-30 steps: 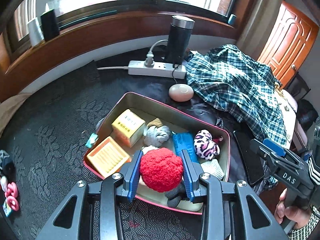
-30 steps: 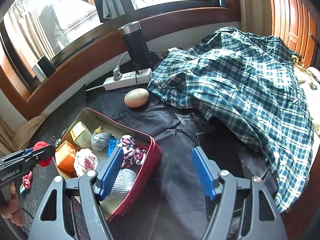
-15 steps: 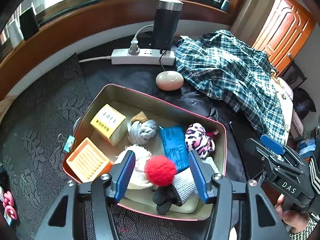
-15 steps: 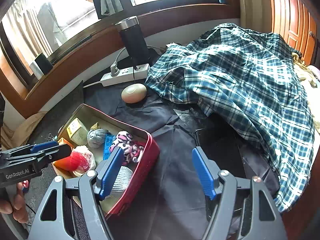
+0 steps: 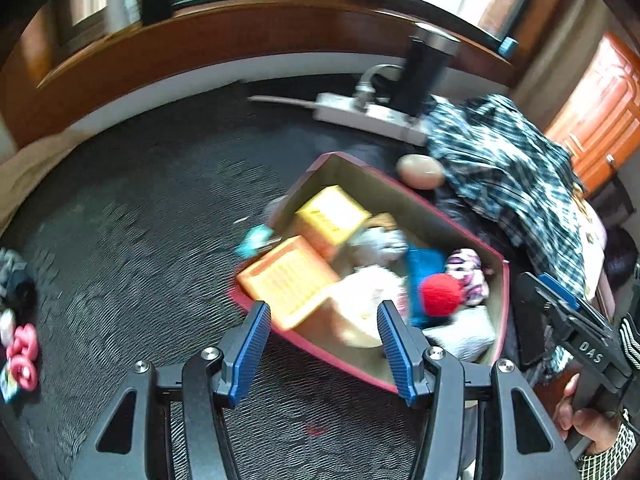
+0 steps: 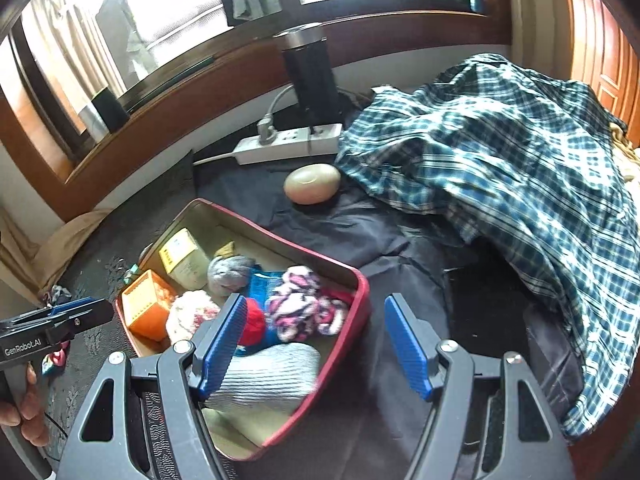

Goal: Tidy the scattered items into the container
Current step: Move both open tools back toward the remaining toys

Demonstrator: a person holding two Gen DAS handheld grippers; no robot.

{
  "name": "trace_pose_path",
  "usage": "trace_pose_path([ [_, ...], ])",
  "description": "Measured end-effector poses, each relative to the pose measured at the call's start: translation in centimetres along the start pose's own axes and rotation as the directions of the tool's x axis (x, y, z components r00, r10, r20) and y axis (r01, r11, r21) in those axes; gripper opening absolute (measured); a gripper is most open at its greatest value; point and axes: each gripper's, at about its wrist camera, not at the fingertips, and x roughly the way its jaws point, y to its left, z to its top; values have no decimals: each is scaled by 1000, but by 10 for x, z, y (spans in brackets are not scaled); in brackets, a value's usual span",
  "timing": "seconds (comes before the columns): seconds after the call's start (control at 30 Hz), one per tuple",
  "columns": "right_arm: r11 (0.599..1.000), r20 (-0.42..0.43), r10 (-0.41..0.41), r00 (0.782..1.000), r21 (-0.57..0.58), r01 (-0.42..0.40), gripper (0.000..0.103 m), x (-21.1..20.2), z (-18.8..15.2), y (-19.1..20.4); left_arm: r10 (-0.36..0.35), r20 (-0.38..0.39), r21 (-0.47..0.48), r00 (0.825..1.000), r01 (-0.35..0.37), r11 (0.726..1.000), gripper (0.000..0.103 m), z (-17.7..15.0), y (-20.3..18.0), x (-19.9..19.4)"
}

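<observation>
Container: red tin (image 6: 352, 300), open, on a dark mat (image 5: 140, 240) and dark cloth.
Contents: red pompom (image 5: 440, 294) beside a blue packet (image 6: 258, 282) and a pink-patterned sock (image 6: 300, 304); yellow box (image 5: 332, 218), orange box (image 5: 288, 280), grey sock bundle (image 6: 230, 274), white knit piece (image 6: 264, 376).
Left hand-held gripper (image 5: 324, 344): released, nothing between its blue pads, above the tin's near rim; view blurred.
Right hand-held gripper (image 6: 312, 344): spread wide, empty, over the tin's right edge.
Outside the tin: pink rings (image 5: 24, 356) and a dark sock (image 5: 14, 276) on the mat, well apart from it.
Surroundings: plaid shirt (image 6: 500, 168), power strip (image 6: 288, 142), black flask (image 6: 310, 76), beige oval (image 6: 312, 183).
</observation>
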Motion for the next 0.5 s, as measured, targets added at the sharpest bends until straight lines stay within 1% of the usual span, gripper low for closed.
trace_pose_path([
  [0.13,999,-15,21,1000,-34,-21,74,7,0,22,33,-10,-75,999,-34,997,57,-14,33,-4],
  [0.33,995,-27,56,998,-82,-58,74,13,-1,58,72,-16,-138,997,-74,988,57,-35,71,-18],
  [0.5,986,-38,89,995,-138,-93,74,17,-4,98,97,-12,-198,995,-97,975,57,-51,108,-34],
])
